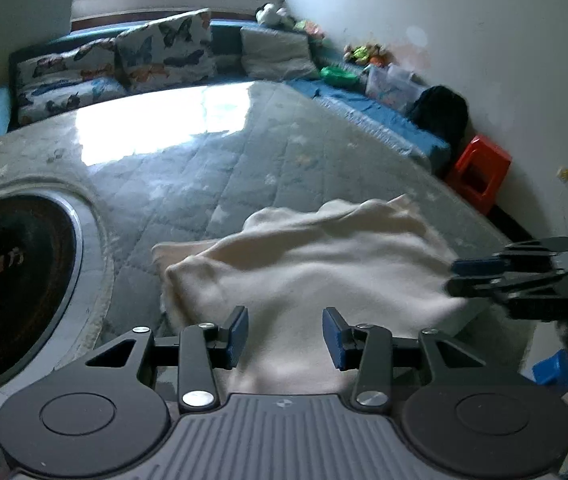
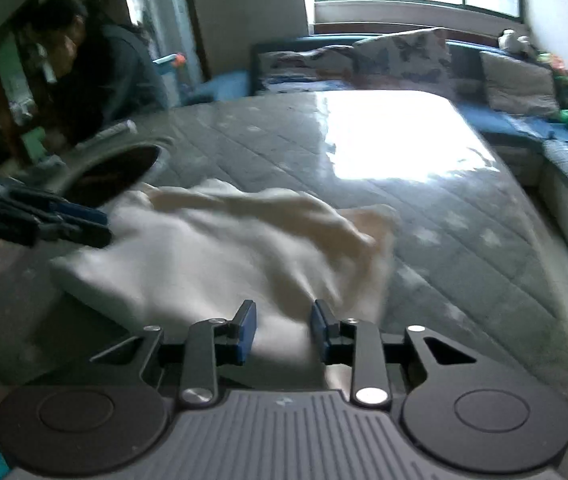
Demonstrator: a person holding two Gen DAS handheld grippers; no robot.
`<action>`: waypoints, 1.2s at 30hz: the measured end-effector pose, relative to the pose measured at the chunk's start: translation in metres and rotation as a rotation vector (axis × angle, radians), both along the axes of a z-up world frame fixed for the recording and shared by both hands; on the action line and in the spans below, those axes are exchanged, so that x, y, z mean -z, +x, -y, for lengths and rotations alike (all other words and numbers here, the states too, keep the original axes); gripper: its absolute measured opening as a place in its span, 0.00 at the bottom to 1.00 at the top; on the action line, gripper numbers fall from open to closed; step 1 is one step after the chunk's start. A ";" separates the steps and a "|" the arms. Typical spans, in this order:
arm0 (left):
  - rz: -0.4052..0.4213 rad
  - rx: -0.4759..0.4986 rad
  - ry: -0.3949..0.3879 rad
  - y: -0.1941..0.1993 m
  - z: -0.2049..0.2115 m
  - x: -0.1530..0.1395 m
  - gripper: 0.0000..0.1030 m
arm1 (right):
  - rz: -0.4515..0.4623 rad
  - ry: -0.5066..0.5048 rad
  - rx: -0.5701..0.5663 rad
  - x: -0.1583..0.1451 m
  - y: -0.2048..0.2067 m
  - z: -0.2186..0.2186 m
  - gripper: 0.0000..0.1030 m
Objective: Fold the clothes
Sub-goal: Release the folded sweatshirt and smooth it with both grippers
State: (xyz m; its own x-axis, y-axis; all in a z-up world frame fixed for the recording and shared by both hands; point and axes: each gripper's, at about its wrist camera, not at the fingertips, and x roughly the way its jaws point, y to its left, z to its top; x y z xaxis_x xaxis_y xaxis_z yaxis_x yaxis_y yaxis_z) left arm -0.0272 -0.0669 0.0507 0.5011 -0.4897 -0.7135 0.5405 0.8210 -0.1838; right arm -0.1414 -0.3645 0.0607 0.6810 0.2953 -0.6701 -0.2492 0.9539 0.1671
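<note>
A cream-white garment [image 1: 316,268] lies rumpled on the grey quilted table cover [image 1: 223,168], near its front edge. It also shows in the right wrist view [image 2: 211,256]. My left gripper [image 1: 285,338] is open, its blue pads apart over the garment's near edge, holding nothing. My right gripper [image 2: 282,332] is open too, its pads apart over the garment's near part. Each gripper appears in the other's view: the right one [image 1: 460,278] at the garment's right edge, the left one [image 2: 99,226] at its left edge. Both views are motion-blurred.
A round dark opening [image 1: 7,288] is set in the table at the left. A blue sofa with butterfly cushions [image 1: 163,48] runs behind and along the right wall, with toys and a black bag [image 1: 440,112]. A red stool [image 1: 480,168] stands right. A person [image 2: 95,68] sits at far left.
</note>
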 end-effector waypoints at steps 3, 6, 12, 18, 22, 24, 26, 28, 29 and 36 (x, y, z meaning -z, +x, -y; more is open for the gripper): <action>-0.010 -0.015 0.006 0.003 -0.004 0.007 0.44 | 0.018 0.024 0.037 -0.006 -0.005 0.008 0.29; -0.014 -0.021 0.003 0.005 -0.006 0.009 0.45 | 0.017 0.073 0.064 -0.010 -0.004 0.018 0.28; -0.016 -0.023 0.012 0.004 -0.006 0.010 0.49 | -0.073 0.258 0.170 0.004 0.012 0.051 0.15; -0.020 -0.026 0.022 0.005 -0.004 0.013 0.51 | -0.136 0.378 0.175 0.025 0.021 0.056 0.15; -0.021 -0.029 0.027 0.005 -0.003 0.014 0.51 | -0.132 0.430 0.190 0.033 0.024 0.055 0.15; -0.019 -0.030 0.031 0.004 -0.003 0.014 0.51 | -0.127 0.443 0.200 0.035 0.025 0.054 0.08; -0.015 -0.028 0.038 0.003 -0.002 0.014 0.51 | -0.092 0.406 0.209 0.030 0.021 0.049 0.05; -0.011 -0.029 0.049 0.003 -0.002 0.014 0.51 | -0.014 0.307 0.210 0.016 0.013 0.039 0.04; -0.010 -0.029 0.054 0.002 -0.002 0.014 0.51 | 0.024 0.257 0.211 0.009 0.009 0.035 0.02; -0.001 -0.027 0.062 0.002 -0.002 0.016 0.52 | 0.050 0.026 0.190 0.020 0.010 0.014 0.00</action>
State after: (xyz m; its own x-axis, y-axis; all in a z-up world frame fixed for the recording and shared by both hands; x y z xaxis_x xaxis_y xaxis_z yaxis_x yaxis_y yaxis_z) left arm -0.0253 -0.0648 0.0349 0.5132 -0.4304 -0.7426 0.5175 0.8454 -0.1323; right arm -0.1312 -0.3790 0.0404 0.7585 0.1749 -0.6277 -0.0737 0.9802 0.1840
